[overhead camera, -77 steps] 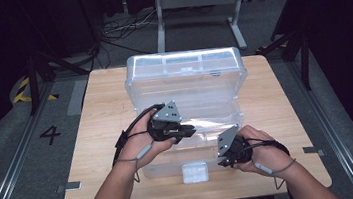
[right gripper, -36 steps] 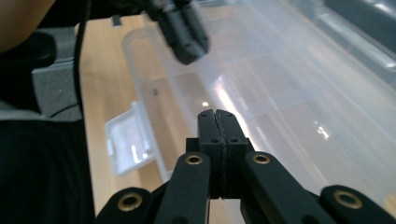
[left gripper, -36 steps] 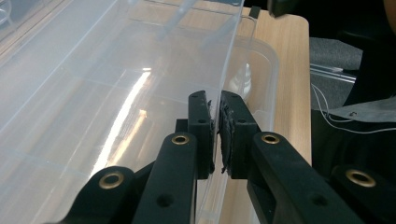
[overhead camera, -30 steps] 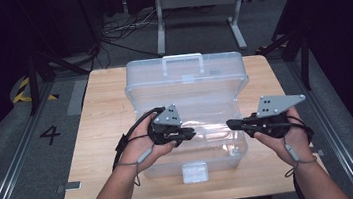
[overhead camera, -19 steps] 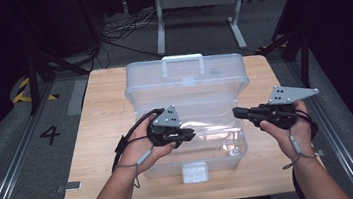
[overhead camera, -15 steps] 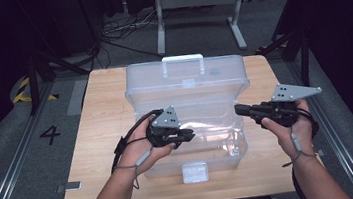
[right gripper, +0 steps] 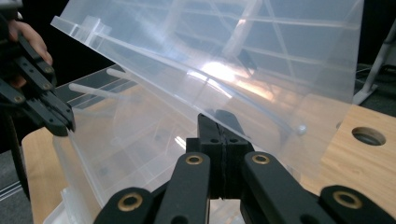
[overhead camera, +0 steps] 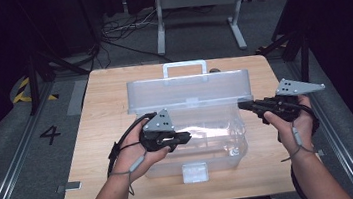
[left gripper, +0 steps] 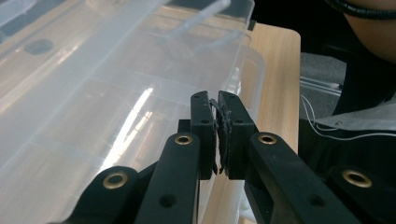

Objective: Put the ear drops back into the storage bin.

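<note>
Table [overhead camera: 104, 97]: light wooden top; a round hole shows in it beside the box in the right gripper view.
Storage box [overhead camera: 194, 142]: clear plastic, standing at the middle of the table, open, with nothing visible inside.
Lid [overhead camera: 188, 90]: clear plastic, raised upright along the far edge of the box, its white handle [overhead camera: 184, 67] at the top.
Latch [overhead camera: 195, 172]: a small pale clasp on the near wall of the box, at its middle.
Left gripper [overhead camera: 181, 138]: held in the person's left hand [overhead camera: 137, 151] at the near left of the box, pointing across the open top. In the left gripper view the two jaws stand almost together, only a thin slit between the pads, nothing between them; whether they touch the box wall below cannot be told.
Right gripper [overhead camera: 245, 105]: held in the person's right hand [overhead camera: 290, 121] just off the right end of the box, its tips reaching to the lid's right edge. In the right gripper view the jaws are pressed fully together, pad against pad, with the tilted clear lid close in front of and above them; the tips seem to rest against the lid without clamping it.
Grey plates: one three-cornered plate tops each gripper.
</note>
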`<state>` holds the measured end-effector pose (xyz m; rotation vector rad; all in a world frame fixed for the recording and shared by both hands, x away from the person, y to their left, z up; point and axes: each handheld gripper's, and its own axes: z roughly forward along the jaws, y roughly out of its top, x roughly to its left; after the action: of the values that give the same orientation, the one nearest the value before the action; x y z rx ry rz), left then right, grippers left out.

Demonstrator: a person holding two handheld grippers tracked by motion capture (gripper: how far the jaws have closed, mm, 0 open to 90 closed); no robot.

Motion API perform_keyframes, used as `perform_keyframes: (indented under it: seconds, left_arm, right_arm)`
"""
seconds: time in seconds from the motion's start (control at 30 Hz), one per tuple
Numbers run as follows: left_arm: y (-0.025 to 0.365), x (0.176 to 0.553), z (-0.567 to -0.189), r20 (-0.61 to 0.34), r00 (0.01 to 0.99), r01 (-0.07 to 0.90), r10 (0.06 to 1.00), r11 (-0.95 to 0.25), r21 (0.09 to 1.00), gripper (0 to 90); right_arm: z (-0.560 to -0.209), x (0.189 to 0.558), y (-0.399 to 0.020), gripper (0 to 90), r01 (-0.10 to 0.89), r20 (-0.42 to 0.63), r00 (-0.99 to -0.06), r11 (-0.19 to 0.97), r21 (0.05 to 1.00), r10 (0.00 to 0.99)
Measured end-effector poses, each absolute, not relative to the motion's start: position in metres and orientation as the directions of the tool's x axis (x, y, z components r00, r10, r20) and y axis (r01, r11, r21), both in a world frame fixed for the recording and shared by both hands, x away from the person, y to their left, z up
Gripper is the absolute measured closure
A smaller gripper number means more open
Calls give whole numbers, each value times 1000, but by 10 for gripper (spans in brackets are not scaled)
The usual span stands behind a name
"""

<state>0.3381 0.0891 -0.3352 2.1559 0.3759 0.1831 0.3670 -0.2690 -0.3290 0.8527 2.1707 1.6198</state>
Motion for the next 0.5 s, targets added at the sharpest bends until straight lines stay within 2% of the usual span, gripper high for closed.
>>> perform_keyframes:
  seconds: [0.17,0.3,0.5]
  left_arm:
    - [103,334,-329,3,926,208,379,-514,832,852]
    - [112,334,-326,-20,905,238,425,-466,852,807]
    - [129,334,-324,-42,877,274,479,-427,862,803]
  right_arm:
    - [-329,367,-270,900,281,110,-775,183,942,622]
    - [-329,366,-270,900,284,111,-775,186,941,622]
    - [-328,363,-273,900,282,101,-776,199,939,623]
